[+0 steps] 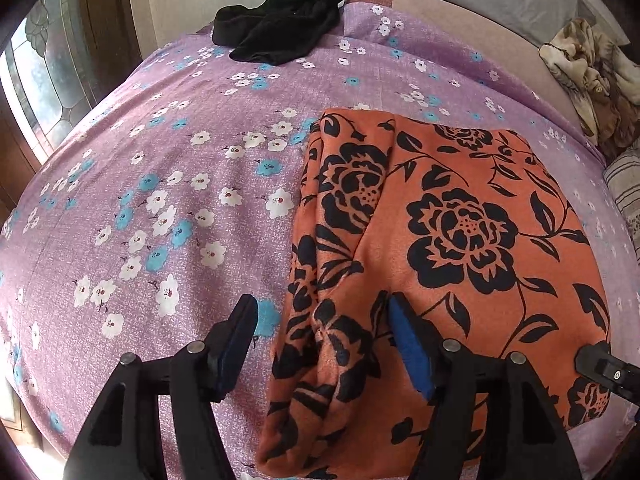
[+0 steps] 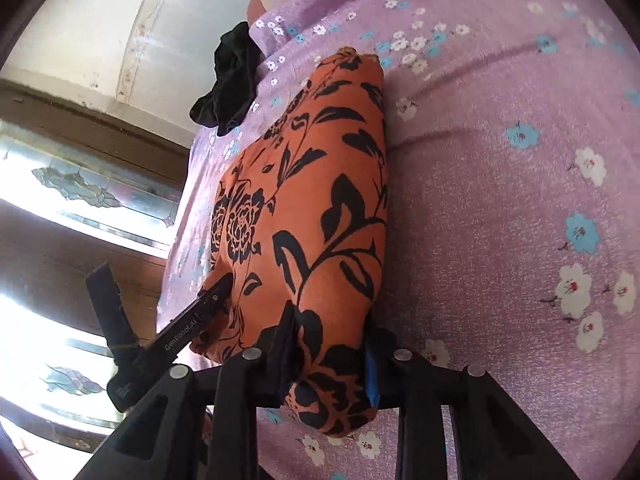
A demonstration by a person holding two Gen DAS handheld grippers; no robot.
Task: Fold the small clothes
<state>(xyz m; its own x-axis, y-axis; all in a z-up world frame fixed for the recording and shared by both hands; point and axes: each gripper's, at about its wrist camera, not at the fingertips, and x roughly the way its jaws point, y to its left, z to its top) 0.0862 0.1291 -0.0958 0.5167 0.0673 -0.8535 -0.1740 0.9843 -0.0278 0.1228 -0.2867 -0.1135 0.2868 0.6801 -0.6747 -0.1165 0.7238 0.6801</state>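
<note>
Across the bed (image 1: 160, 200), your orange garment (image 1: 440, 240) lies part-folded, right gripper (image 2: 328, 360) clamped on its corner, left gripper (image 1: 320, 344) spread loose astride its edge; black garment (image 1: 276, 24) waits unfolded.

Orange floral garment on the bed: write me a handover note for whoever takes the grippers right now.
Left gripper: open, straddling the folded left edge of the orange garment, not pinching it.
Right gripper: shut on the garment's near corner.
Garment: lies on the purple sheet, one side already folded over into a long strip.
Black clothes: bunched at the far edge of the sheet, untouched.
Done: first lengthwise fold.
Left: probably close the left gripper on its edge, finish folding the garment, then fold the black clothes.
</note>
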